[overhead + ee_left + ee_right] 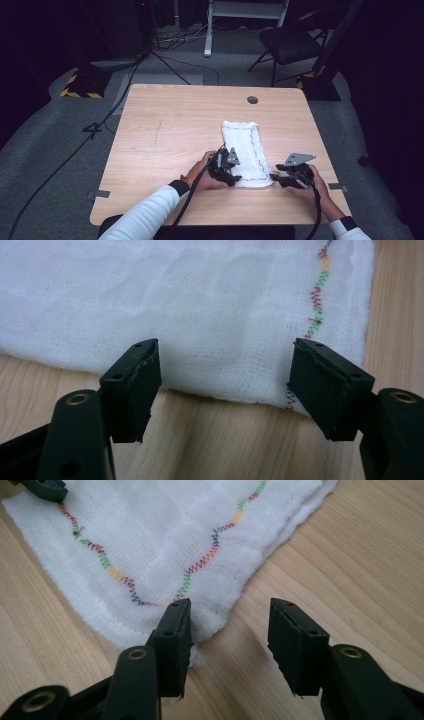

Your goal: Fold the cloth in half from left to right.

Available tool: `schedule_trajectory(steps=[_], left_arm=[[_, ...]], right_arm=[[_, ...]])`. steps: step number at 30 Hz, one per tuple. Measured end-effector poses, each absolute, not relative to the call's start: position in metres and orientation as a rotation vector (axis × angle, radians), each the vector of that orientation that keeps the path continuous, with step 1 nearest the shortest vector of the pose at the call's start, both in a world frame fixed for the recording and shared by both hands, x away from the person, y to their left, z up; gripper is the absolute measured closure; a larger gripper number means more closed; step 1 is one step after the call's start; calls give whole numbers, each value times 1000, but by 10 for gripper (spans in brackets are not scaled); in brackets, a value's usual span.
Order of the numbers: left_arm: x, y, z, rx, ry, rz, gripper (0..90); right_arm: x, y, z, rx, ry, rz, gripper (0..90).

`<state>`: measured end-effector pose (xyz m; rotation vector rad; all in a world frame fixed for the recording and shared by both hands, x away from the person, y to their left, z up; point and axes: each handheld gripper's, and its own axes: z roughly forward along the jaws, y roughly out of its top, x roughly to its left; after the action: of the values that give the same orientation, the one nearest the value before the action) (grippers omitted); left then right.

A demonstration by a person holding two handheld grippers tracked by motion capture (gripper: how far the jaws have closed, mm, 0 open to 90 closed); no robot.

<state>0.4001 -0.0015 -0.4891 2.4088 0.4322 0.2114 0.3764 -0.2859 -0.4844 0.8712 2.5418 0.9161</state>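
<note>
High view | left claw (234, 176), right claw (274, 177) low, flanking cloth (245, 145) near edge

We wear white sleeves (150, 207) with dark cuffs. Each claw (230, 172) is black, with brass-ringed screw holes, ridged flat pads (137, 385) and a black cable (192, 192); a grey three-cornered plate (299, 159) tops each.

Overall light: the table (165, 135) is evenly lit from above; the room toward 12, 9 and 3 o'clock falls to near black.
Shadows: soft and short beside the cloth (245, 150).
Glare: none on the wood.
Sharpness: the high view is slightly soft; the gripper views show crisp weave, with near jaws slightly blurred.
</note>
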Motion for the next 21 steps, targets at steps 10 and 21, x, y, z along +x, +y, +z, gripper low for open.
schedule_trajectory(steps=[10, 21], left_arm=[[400, 16, -493, 2393, 431, 147, 300], [382, 38, -492, 2404, 444, 157, 306]], right_arm=[[373, -279, -486, 838, 2586, 941, 549], [362, -261, -487, 794, 2641, 982, 548]])
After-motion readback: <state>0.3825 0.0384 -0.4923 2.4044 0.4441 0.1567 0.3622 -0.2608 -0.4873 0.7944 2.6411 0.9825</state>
